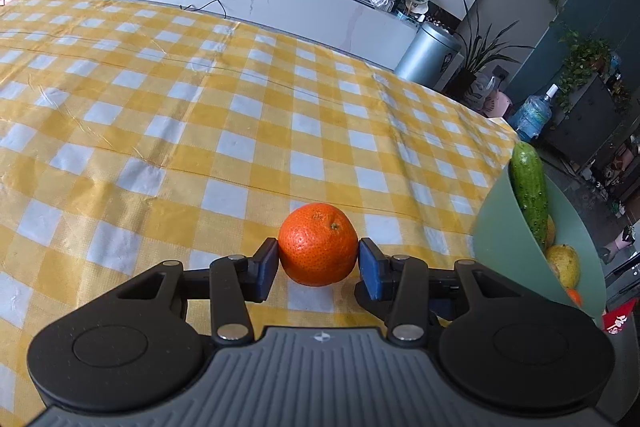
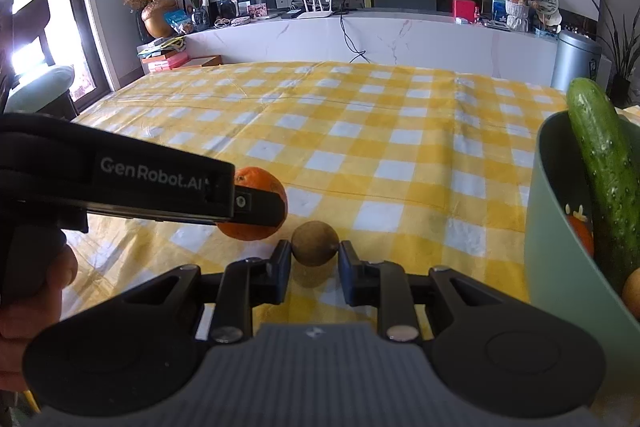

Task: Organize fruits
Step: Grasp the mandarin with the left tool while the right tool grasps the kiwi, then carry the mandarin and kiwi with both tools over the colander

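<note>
Blue pads of the left claw (image 1: 318, 269) clamped an orange (image 1: 318, 249) on the checked table (image 1: 160, 107); the right claw (image 2: 315, 263) pinched a small brown fruit (image 2: 314, 242). Both should lift straight, squeezing gently, toward the green bowl (image 2: 560, 267) holding a cucumber (image 2: 604, 167).

Your left gripper (image 1: 318, 261) has its blue pads pressed on either side of an orange (image 1: 318, 243), which sits on the yellow checked tablecloth (image 1: 200, 107) near the table's near edge. At the table's right edge stands a green bowl (image 1: 508, 247) with a cucumber (image 1: 530, 193) leaning upright in it, a yellow fruit (image 1: 564, 265) below.
</note>
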